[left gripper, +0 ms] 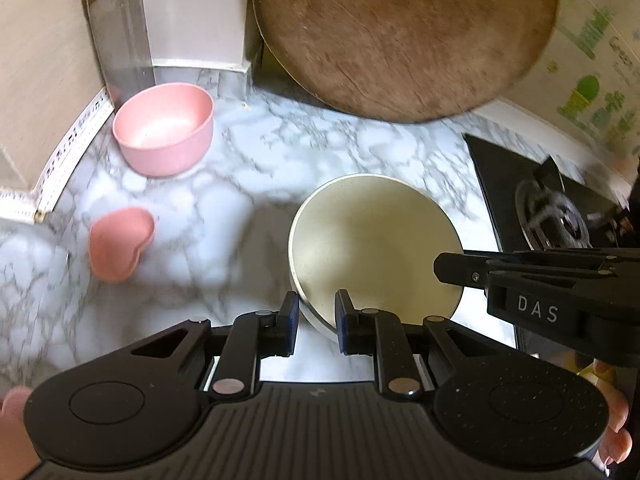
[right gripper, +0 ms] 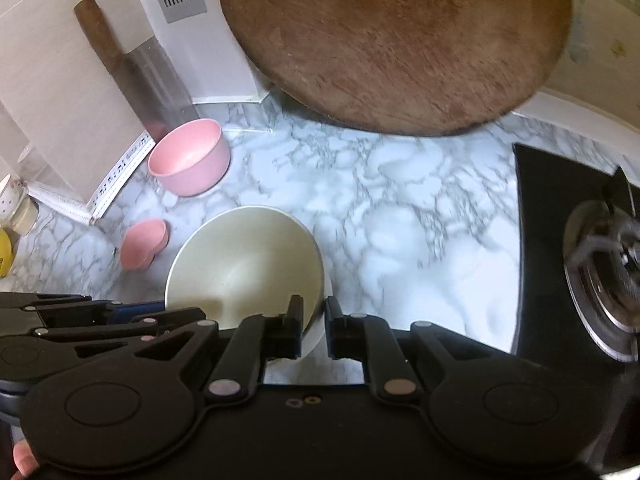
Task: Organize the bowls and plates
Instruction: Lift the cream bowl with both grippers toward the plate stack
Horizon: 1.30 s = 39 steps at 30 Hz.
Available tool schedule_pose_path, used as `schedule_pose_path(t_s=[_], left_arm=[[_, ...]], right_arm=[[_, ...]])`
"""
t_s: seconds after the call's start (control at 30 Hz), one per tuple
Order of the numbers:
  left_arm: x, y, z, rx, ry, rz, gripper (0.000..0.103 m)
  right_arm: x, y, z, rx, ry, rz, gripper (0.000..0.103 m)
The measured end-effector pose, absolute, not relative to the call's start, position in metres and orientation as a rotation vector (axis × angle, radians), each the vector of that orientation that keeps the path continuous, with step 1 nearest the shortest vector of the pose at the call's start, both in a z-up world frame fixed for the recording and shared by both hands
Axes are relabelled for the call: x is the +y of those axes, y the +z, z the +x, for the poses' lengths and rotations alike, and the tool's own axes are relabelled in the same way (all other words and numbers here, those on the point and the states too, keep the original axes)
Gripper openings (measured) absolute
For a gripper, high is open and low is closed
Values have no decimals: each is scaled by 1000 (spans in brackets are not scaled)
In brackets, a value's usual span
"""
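Observation:
A cream bowl [left gripper: 376, 240] [right gripper: 244, 264] hangs tilted over the marble counter, held between both grippers. My left gripper [left gripper: 317, 312] is shut on its near rim, one pad inside and one outside. My right gripper [right gripper: 314, 316] is shut on the rim at the opposite side, and its fingers [left gripper: 448, 270] reach in from the right in the left wrist view. A paler outer wall shows under the cream rim; whether that is a second nested bowl I cannot tell. A pink bowl [left gripper: 164, 128] [right gripper: 188, 156] and a small pink heart-shaped dish [left gripper: 120, 244] [right gripper: 144, 244] stand on the counter to the left.
A large round wooden board [left gripper: 400, 32] [right gripper: 392, 40] leans against the back wall. A cleaver [left gripper: 120, 40] leans in the left corner behind the pink bowl. A black gas hob [left gripper: 552, 208] [right gripper: 600, 260] fills the right side. A cup [right gripper: 16, 208] stands far left.

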<state>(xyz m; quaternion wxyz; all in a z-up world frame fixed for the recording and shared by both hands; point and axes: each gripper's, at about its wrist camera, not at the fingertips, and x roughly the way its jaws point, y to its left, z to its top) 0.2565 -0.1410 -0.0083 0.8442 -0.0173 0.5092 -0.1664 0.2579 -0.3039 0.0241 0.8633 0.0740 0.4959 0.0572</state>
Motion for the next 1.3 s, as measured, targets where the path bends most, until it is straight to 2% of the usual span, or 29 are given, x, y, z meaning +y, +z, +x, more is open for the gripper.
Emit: schedule_pose_path(t_s=[0.6,1.3], left_arm=[[-125,-23,184,1137,-392,-1,18],[-118,-41,175,1194,-382,14,18]], right_arm=[[-288,-3,181,1109,117,185,11],[-280,-17,178,1165,135,185,14]])
